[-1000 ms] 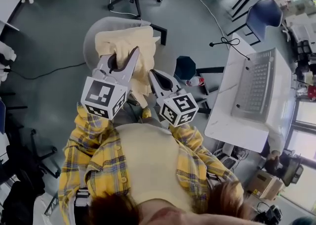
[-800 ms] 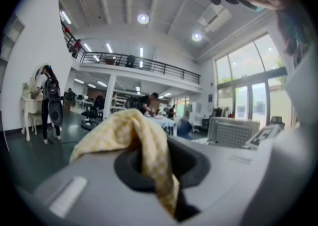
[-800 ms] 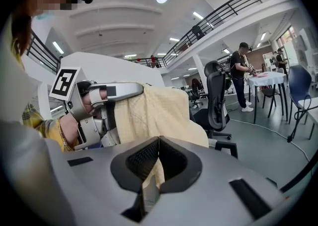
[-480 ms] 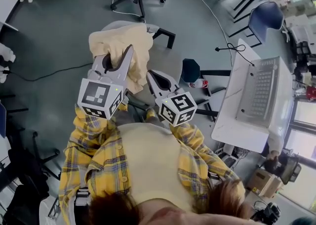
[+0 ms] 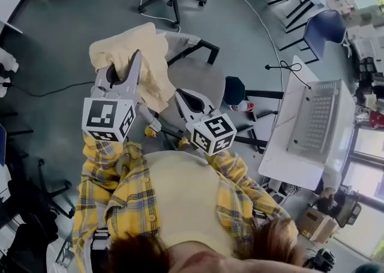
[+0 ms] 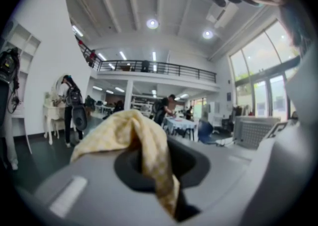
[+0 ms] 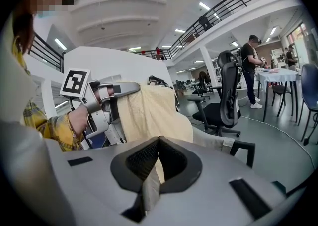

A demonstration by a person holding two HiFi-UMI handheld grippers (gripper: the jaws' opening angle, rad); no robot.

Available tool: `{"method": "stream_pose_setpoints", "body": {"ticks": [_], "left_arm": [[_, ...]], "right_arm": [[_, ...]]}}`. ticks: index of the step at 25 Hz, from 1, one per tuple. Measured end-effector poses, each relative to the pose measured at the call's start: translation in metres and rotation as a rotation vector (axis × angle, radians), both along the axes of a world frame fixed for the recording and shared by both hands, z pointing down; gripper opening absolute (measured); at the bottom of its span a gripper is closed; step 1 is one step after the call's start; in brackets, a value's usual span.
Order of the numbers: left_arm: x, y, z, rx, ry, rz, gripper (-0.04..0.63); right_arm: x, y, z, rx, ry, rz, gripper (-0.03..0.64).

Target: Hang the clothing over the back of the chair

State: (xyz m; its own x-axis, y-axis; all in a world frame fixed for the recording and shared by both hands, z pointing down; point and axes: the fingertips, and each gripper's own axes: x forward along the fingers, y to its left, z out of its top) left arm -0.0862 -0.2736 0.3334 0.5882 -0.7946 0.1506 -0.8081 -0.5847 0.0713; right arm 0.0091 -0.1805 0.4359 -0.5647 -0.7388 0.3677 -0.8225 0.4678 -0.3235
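Clamps bunched top of pale yellow garment (image 5: 144, 68) in left gripper (image 5: 123, 65), jaws shut on the cloth. Pinches a lower fold in right gripper (image 5: 185, 96), jaws together on it. Runs lengthwise from left gripper down toward right gripper, above grey office chair (image 5: 198, 77).

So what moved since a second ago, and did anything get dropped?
The left gripper carried the yellow clothing toward the left of the head view, so more of the grey chair shows. The right gripper followed a little. Both stayed shut on the clothing, and nothing was let go.
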Motion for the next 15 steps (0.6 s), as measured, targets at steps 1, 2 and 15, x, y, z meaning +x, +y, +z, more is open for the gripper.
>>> {"method": "stream_pose_setpoints", "body": {"ticks": [1, 2, 15], "left_arm": [[-0.006, -0.004, 0.002, -0.003, 0.001, -0.014, 0.037], [-0.013, -0.007, 0.004, -0.006, 0.004, -0.028, 0.037], [-0.064, -0.029, 0.022, -0.008, -0.006, -0.12, 0.04]], "right_arm": [[-0.002, -0.002, 0.001, -0.002, 0.001, -0.003, 0.014], [-0.004, -0.004, 0.002, -0.004, 0.001, -0.006, 0.014], [-0.031, -0.02, 0.014, -0.035, 0.014, -0.04, 0.015]]}}
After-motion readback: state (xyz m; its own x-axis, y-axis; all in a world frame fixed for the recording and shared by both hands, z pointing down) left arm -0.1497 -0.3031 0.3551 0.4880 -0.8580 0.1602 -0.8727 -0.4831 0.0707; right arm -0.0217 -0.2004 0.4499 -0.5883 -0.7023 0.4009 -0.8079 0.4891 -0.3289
